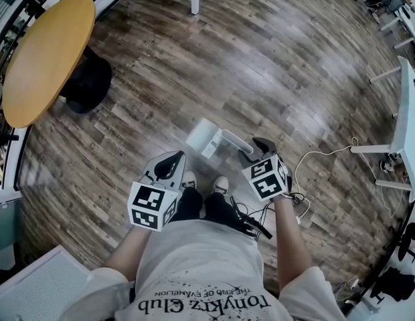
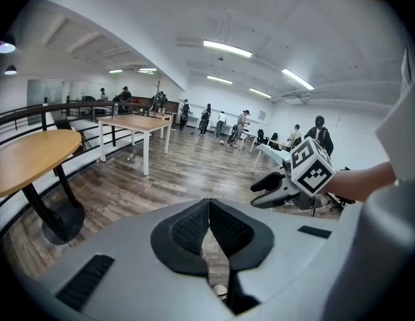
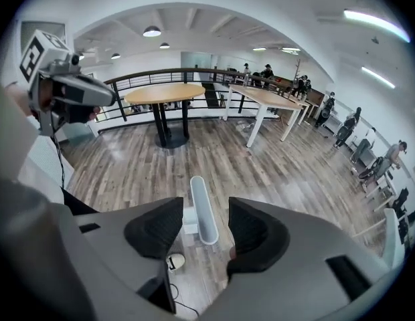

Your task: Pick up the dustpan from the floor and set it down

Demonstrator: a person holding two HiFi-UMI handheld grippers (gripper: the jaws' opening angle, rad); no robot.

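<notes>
Wood-plank floor spreads open toward 12 and 1 o'clock. One round yellow-topped table crowds 10 o'clock, and one white table edges 3 o'clock. One white plastic dustpan sits on the floor at 12, just ahead of my two shoes. My right gripper hangs over its handle, jaws apart and gripping nothing. My left gripper is closed and empty.

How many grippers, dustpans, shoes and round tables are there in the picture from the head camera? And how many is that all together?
grippers: 2, the left gripper and the right gripper
dustpan: 1
shoes: 2
round table: 1
total: 6
</notes>
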